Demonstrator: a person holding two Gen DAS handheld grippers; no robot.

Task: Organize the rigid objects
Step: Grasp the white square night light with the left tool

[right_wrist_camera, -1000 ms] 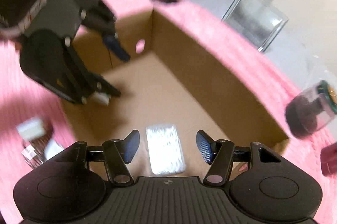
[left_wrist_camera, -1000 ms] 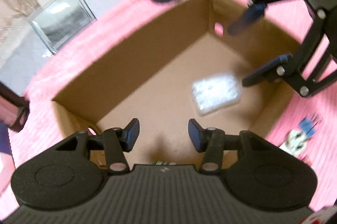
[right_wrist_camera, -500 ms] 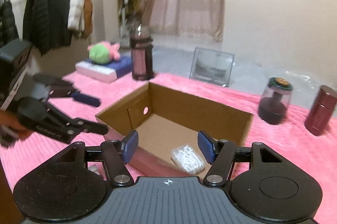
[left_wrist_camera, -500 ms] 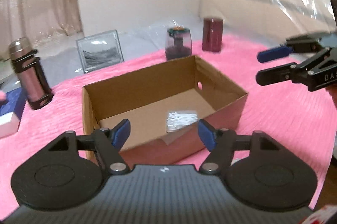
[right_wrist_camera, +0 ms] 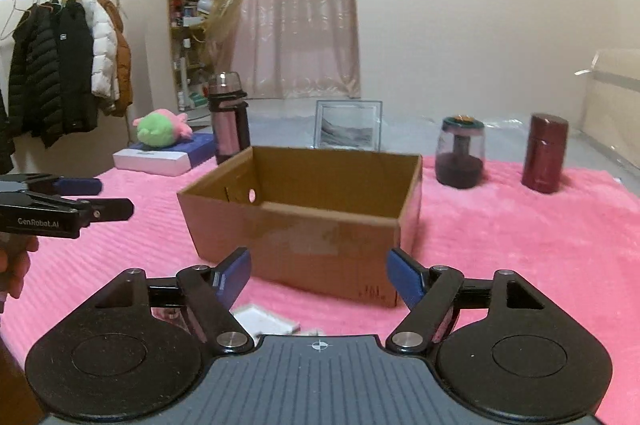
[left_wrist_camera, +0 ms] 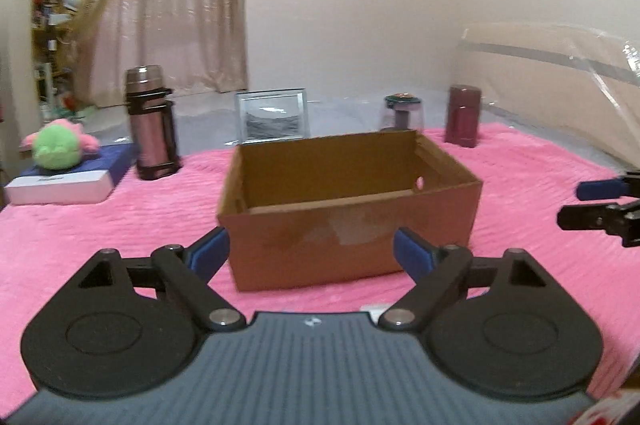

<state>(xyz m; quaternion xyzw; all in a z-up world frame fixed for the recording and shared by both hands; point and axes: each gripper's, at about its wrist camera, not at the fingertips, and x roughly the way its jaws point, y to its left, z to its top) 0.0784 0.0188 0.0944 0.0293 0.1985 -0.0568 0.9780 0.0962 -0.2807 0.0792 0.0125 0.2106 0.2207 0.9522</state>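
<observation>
left gripper (left_wrist_camera: 310, 253): opening, empty | right gripper (right_wrist_camera: 318, 275): opening, empty | cardboard box (left_wrist_camera: 348, 221) ahead

Open brown cardboard boxes (right_wrist_camera: 316, 217): one
Tall metal flasks (right_wrist_camera: 229, 121): one
Dark red cylindrical canisters (right_wrist_camera: 545, 153): one
Glass picture frames (right_wrist_camera: 347, 125): one

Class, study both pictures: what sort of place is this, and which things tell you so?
Most likely a lived-in bedroom: a metal rail hung with padded jackets, a cluttered bookshelf beside pale pink curtains, and a fluffy pink blanket spread under the open cardboard box.
</observation>
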